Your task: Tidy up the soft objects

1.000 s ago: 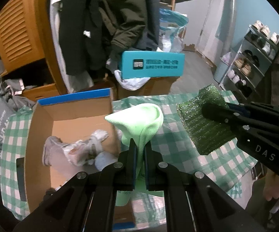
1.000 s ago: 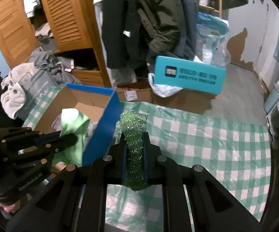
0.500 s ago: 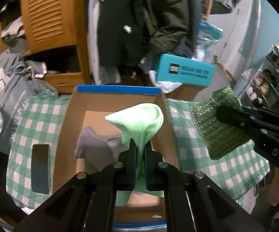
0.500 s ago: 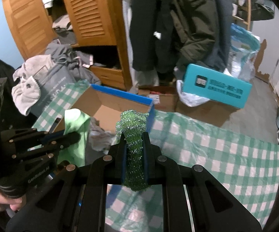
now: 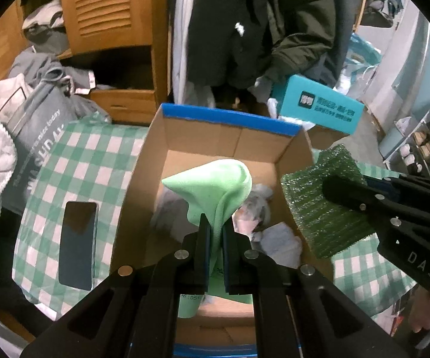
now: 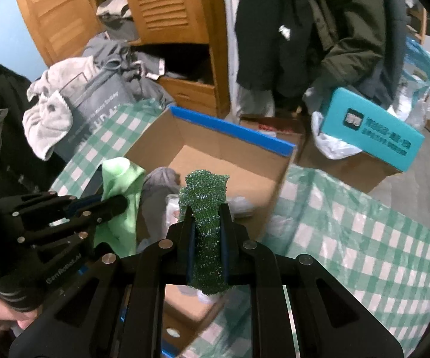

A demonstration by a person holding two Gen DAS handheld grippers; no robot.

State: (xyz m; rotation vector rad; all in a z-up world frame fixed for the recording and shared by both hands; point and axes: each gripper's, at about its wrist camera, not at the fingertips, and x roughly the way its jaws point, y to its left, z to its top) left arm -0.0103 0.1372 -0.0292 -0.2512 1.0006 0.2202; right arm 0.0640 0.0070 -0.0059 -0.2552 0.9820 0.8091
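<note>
My left gripper (image 5: 215,223) is shut on a light green cloth (image 5: 217,185) and holds it above the open cardboard box (image 5: 229,140) with a blue rim. My right gripper (image 6: 206,211) is shut on a dark green scouring pad (image 6: 206,197), held over the box's right side (image 6: 274,185). The pad (image 5: 322,205) and right gripper show at the right of the left wrist view. The cloth (image 6: 119,200) and left gripper (image 6: 116,203) show at the left of the right wrist view. Grey and white soft items (image 5: 256,208) lie inside the box.
The box stands on a green checked tablecloth (image 6: 349,232). A dark phone (image 5: 77,244) lies on the cloth left of the box. A grey bag with a white towel (image 6: 48,119) is at the left. A teal box (image 5: 319,110), a wooden wardrobe (image 6: 167,9) and hanging coats stand behind.
Both grippers moved left with their loads, from beside the box to over it. The green cloth now hangs above the box's inside, and the pad over its right side.
</note>
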